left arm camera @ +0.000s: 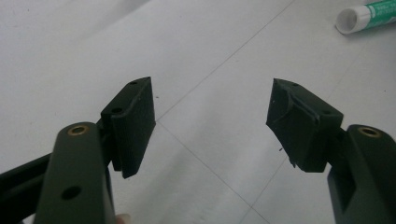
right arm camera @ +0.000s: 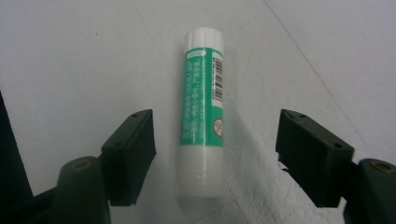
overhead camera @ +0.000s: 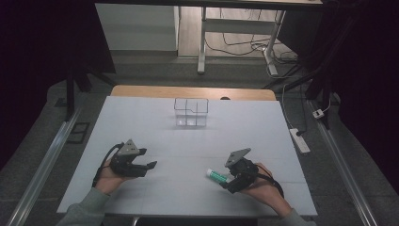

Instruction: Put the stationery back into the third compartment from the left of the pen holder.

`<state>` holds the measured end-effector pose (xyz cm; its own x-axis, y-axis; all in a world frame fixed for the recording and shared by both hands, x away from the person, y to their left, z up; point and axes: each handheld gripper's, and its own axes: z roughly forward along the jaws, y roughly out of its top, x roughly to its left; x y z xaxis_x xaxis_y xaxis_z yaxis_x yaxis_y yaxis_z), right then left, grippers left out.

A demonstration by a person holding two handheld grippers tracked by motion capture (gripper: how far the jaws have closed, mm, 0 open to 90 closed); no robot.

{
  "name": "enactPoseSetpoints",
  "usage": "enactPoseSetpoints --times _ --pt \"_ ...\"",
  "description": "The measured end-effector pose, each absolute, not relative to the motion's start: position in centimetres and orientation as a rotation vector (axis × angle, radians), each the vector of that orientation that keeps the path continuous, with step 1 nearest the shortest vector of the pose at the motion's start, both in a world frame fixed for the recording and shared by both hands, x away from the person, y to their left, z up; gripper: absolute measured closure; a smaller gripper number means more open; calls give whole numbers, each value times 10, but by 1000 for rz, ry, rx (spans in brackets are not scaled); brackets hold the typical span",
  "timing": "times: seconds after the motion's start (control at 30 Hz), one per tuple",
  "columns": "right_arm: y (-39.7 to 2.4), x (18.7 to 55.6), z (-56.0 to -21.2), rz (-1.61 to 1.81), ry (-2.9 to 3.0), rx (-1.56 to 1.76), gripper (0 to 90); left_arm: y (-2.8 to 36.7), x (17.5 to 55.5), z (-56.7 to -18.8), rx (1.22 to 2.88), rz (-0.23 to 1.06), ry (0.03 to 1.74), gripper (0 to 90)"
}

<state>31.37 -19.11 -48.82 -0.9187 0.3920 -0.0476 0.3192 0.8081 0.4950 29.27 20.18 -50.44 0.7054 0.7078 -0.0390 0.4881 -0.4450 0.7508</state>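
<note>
**Glue stick lies between your right jaws, not gripped**

Your right gripper [right arm camera: 215, 154] straddles the green-and-white glue stick [right arm camera: 202, 112], which lies flat on the white table [overhead camera: 188, 141], cap end toward 12 o'clock in the right gripper view. The jaws stand partly open, pads clear of the tube on both sides. Your left gripper [left arm camera: 210, 126] is wide open with nothing in it, the glue stick at its 2 o'clock.

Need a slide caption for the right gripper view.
Right gripper with open jaws straddling a green-and-white glue stick lying flat on the white table, pads not yet touching it.
</note>
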Motion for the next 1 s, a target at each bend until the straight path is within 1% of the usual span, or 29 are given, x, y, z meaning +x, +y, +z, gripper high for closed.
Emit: enactPoseSetpoints --times 0.3,0.67,0.8,0.87,1.0 --pt "-186 316 -495 640 2897 564 422 201 293 -505 2138 358 902 317" --pt "-186 320 -502 584 2929 575 525 200 293 -506 2142 355 902 316" --pt "-185 319 -501 588 2925 596 579 200 293 -507 2143 355 900 316" --pt "-185 319 -501 597 2919 605 641 201 293 -506 2140 356 902 317" --pt "-184 318 -500 579 2914 614 647 202 293 -506 2132 359 907 317"
